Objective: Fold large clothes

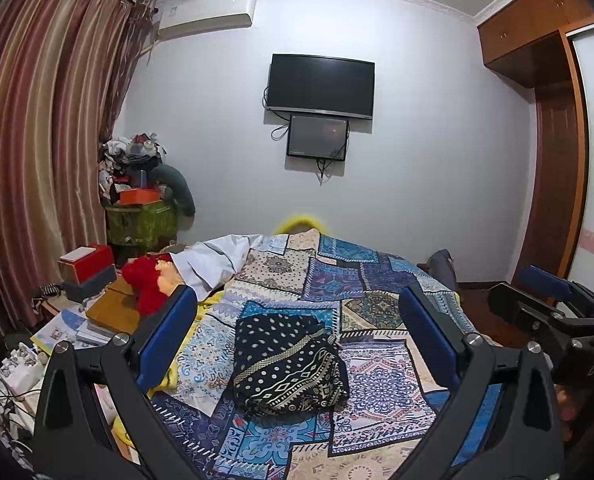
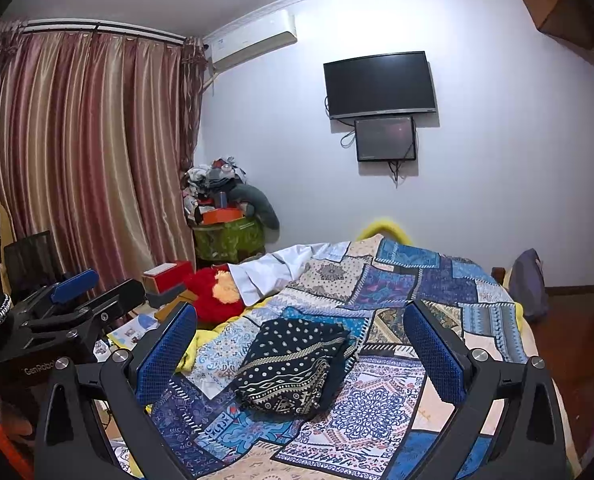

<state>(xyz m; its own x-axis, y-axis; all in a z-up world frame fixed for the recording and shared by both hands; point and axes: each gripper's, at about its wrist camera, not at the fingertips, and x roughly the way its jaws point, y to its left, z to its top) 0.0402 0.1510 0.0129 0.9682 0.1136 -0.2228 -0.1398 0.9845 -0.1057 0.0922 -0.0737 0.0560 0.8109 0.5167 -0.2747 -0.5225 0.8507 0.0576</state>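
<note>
While the left gripper [image 1: 297, 336] at lower left and the right gripper [image 2: 301, 344] gape wide, holding nothing, the folded dark patterned garment [image 1: 287, 364] lies centre frame on the patchwork bedspread [image 1: 377, 280], likely soft, light, best pinched along its right-hand edge.
</note>
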